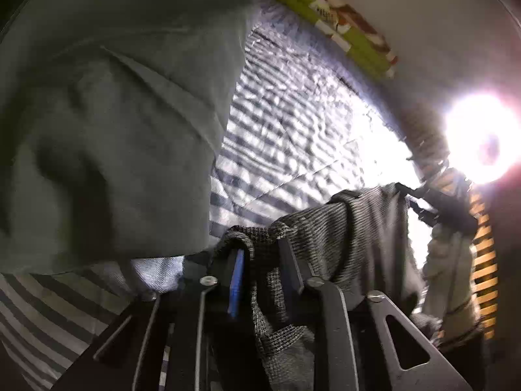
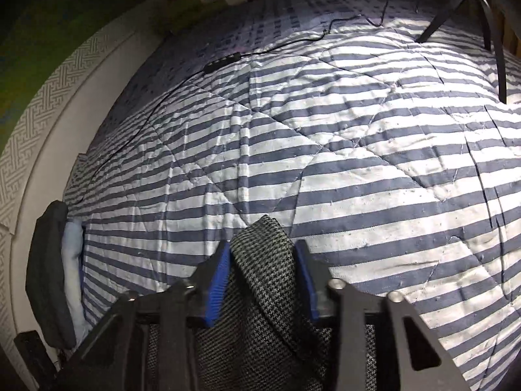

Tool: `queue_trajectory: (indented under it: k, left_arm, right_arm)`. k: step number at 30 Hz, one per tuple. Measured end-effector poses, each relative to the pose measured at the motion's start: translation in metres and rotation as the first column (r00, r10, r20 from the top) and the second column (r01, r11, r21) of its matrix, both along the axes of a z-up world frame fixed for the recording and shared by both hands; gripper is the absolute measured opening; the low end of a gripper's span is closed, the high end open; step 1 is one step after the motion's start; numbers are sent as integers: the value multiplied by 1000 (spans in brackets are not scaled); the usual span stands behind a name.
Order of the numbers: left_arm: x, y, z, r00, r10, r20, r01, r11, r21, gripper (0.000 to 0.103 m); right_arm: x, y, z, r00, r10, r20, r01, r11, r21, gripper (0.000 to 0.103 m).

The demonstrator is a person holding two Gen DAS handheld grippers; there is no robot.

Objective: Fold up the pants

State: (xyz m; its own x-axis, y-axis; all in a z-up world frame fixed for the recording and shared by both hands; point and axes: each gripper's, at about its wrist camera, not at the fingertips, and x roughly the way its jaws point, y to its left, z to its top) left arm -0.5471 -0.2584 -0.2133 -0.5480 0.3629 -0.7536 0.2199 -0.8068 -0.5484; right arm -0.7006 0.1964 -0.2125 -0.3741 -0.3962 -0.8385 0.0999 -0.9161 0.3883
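Observation:
The pants (image 1: 358, 228) are dark grey houndstooth knit. In the left wrist view my left gripper (image 1: 262, 247) is shut on a bunched edge of them, and the cloth hangs down between the fingers. From there the fabric stretches taut to the right, where a dark shape that looks like the other gripper (image 1: 423, 195) holds its far end up. In the right wrist view my right gripper (image 2: 263, 254) is shut on a fold of the pants (image 2: 260, 280) between its blue pads (image 2: 216, 280), above the striped quilt (image 2: 358, 163). The rest of the pants hangs below, out of sight.
A blue-and-white striped quilt (image 1: 293, 123) covers the bed. Grey-green cloth (image 1: 114, 114) looms close at the left. A bright lamp (image 1: 482, 137) glares at the right. A black cable with a controller (image 2: 224, 62) and tripod legs (image 2: 488, 26) lie at the far side. A dark cushion (image 2: 49, 277) sits by the wall.

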Motion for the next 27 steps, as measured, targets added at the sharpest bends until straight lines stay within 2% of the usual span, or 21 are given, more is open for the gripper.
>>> queue_trajectory:
  k: [3, 6, 7, 8, 9, 11, 12, 13, 15, 17, 20, 23, 25, 27]
  left_arm:
    - [9, -2, 14, 998, -5, -55, 6, 1000, 12, 16]
    - [27, 3, 36, 991, -17, -129, 14, 1000, -22, 16]
    - [31, 5, 38, 990, -25, -141, 21, 999, -31, 16]
    - [34, 8, 39, 989, -42, -139, 36, 998, -44, 16]
    - [34, 12, 35, 992, -61, -111, 50, 994, -98, 16]
    - [30, 17, 28, 998, -45, -41, 36, 979, -200, 17]
    - [30, 14, 24, 1000, -28, -13, 25, 980, -200, 20]
    - [33, 11, 25, 1000, -21, -18, 18, 984, -177, 30]
    - [44, 10, 38, 998, -1, -66, -12, 981, -195, 45]
    - [57, 15, 53, 994, -20, -110, -7, 972, -236, 47]
    - [76, 42, 67, 979, -161, -122, 133, 969, -209, 52]
    - [108, 91, 74, 940, -331, -84, 299, 916, -267, 54]
    - [131, 111, 73, 918, -392, -61, 363, 891, -272, 66]
    - [166, 121, 67, 905, -425, -33, 403, 879, -255, 73]
  right_arm:
    - [7, 8, 20, 999, 13, -46, -14, 999, -32, 19]
    - [27, 24, 48, 993, 36, -116, -47, 995, -91, 16]
    - [33, 28, 54, 989, 50, -137, -61, 995, -82, 16]
    - [41, 32, 57, 985, 72, -155, -75, 997, -16, 16]
    - [43, 34, 55, 986, 82, -145, -76, 996, 41, 20]
    - [46, 43, 45, 993, 82, -88, -72, 991, 112, 37]
    - [51, 53, 43, 995, 53, -83, -43, 992, 117, 37]
    - [57, 63, 44, 995, 38, -88, -27, 992, 121, 37]
    - [74, 81, 44, 997, 24, -79, -16, 994, 109, 37]
    - [97, 93, 40, 998, 31, -52, -25, 993, 118, 37]
    - [138, 102, 30, 999, 42, -24, -38, 987, 158, 37]
    - [179, 121, 32, 999, 42, -5, -41, 994, 104, 37]
    - [210, 136, 40, 999, 37, -11, -36, 997, 74, 37]
    - [243, 151, 48, 999, 31, -15, -30, 996, 80, 38]
